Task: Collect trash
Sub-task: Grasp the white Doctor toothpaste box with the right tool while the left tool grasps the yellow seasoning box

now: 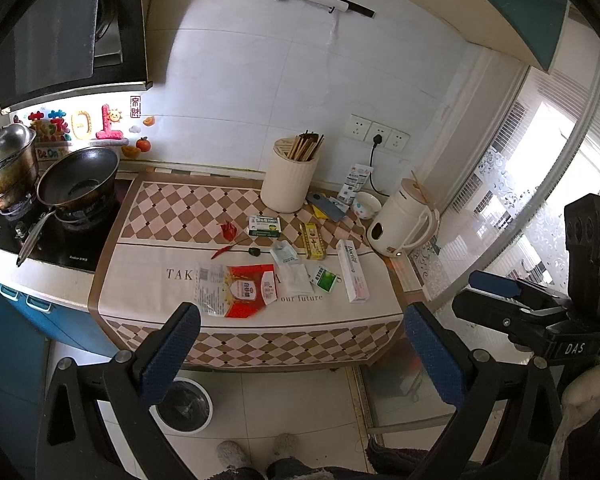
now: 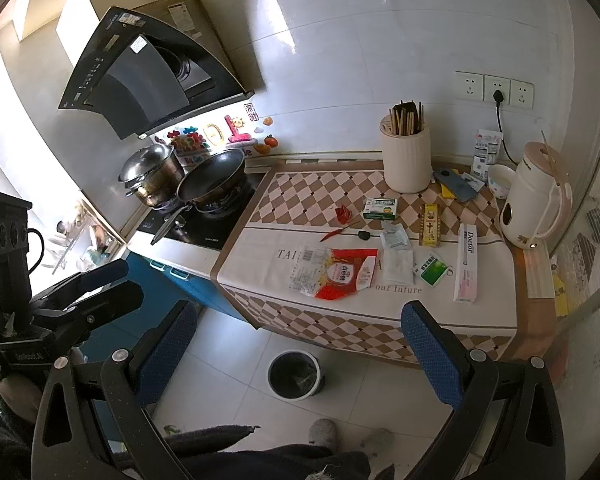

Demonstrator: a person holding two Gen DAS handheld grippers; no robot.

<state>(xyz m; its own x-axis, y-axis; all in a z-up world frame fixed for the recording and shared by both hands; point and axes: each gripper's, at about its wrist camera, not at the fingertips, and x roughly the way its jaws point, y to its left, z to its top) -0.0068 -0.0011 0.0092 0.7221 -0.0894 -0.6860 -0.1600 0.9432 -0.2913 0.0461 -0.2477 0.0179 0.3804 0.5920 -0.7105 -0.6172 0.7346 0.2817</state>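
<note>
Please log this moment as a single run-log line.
phase: start | left claw: open, empty | right claw: open, empty | wrappers: on counter | bin: floor below

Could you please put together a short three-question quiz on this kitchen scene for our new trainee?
1. True or false: the left gripper is already shut on a piece of trash.
2. Where is the trash bin? A) on the counter B) on the floor in front of the counter C) on the stove
3. Fill in: the red and white wrapper lies near the counter's ____ edge.

Key:
1. False; both it and the right gripper are open and empty, short of the counter.
2. B
3. front, left of the long white Doctor box.
</note>
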